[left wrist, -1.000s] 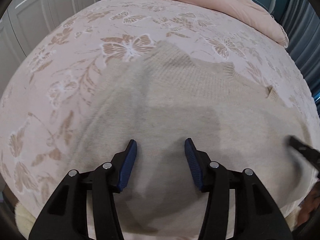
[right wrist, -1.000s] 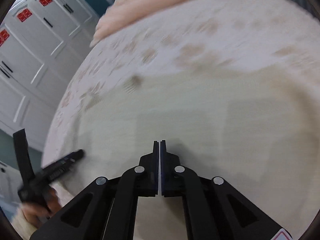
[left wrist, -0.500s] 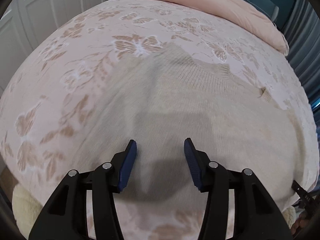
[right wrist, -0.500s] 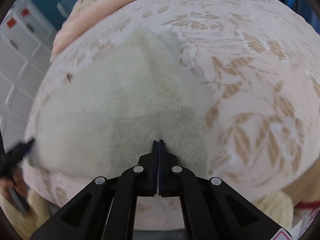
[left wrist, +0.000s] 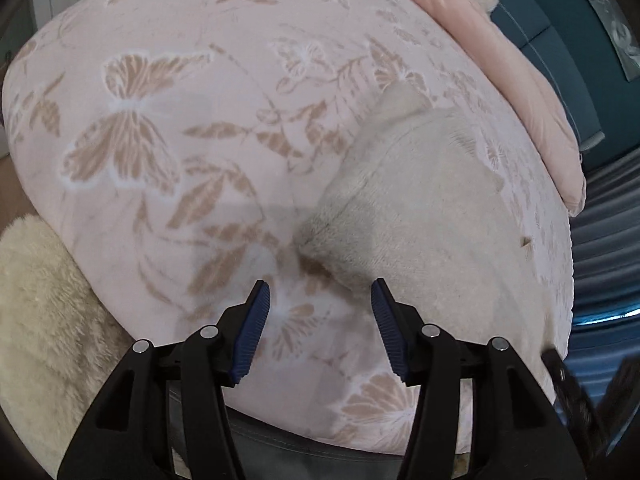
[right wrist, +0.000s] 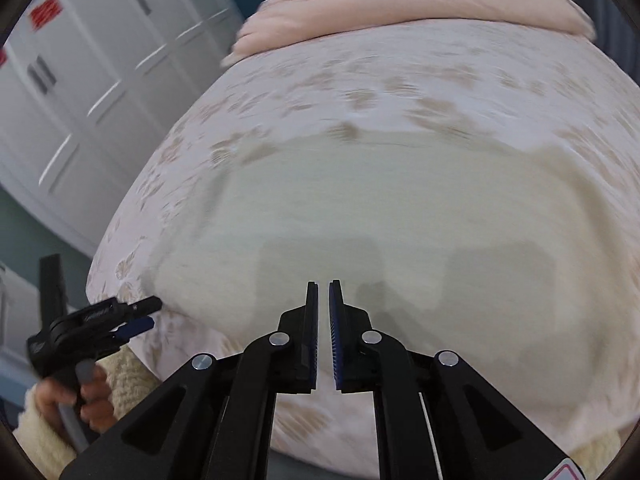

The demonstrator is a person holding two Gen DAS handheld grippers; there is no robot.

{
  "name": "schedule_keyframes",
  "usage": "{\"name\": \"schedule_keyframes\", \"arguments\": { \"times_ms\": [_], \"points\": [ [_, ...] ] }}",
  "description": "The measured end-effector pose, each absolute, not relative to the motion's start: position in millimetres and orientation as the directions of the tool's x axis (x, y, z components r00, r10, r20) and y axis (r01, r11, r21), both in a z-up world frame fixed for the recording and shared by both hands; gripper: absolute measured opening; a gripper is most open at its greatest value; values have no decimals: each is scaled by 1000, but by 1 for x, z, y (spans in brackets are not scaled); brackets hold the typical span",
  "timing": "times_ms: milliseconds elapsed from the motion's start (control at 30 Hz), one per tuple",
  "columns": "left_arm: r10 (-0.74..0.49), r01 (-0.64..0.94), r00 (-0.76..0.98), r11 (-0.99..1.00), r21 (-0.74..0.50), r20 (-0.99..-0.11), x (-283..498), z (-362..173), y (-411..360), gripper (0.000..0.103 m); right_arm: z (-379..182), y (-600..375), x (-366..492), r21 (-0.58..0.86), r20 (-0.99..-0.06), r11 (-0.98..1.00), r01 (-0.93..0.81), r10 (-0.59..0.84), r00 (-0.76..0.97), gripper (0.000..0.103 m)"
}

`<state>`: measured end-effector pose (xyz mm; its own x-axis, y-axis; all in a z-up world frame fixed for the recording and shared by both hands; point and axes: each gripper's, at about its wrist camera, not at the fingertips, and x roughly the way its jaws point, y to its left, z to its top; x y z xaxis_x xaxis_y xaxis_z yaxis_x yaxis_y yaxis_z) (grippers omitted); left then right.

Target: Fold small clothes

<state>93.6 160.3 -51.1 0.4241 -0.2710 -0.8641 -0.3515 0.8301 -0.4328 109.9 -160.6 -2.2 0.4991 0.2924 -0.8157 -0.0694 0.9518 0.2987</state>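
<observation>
Butterfly-print bedspread [left wrist: 168,128], cream sweater [right wrist: 380,216], white wardrobes [right wrist: 80,80], left claw [left wrist: 316,296] wide, right claw [right wrist: 323,286] narrow

I count one cream knit garment [left wrist: 420,216] on the bed, one butterfly-print bedspread [left wrist: 168,80] under it, and one pink quilt [right wrist: 400,4] bunched at twelve o'clock. Two grippers: my left gripper [left wrist: 318,308] and my right gripper [right wrist: 323,300]. One hand [right wrist: 86,392] shows at eight o'clock on the right camera. White cabinet doors [right wrist: 80,80] at ten o'clock look like three, though blur makes that uncertain.
</observation>
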Motion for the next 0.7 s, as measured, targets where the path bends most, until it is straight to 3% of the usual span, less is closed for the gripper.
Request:
{"name": "schedule_keyframes", "arguments": {
  "times_ms": [167,467,600,700],
  "points": [
    [-273,-328,450,835,-442,-850,90,-42,168,51,-70,-113,134,253,-911,964,-86,267,313,8],
    [-324,-380,453,773,-508,-831,103,-51,174,57,-7,-135,153,251,-860,967,-35,239,451,5],
    [-343,-391,438,759,-520,-831,119,-64,158,75,-62,-138,169,243,-920,970,16,226,320,6],
    [-322,-426,441,747,-511,-838,129,-76,153,84,-63,-140,167,255,-903,967,16,232,362,5]
  ]
}}
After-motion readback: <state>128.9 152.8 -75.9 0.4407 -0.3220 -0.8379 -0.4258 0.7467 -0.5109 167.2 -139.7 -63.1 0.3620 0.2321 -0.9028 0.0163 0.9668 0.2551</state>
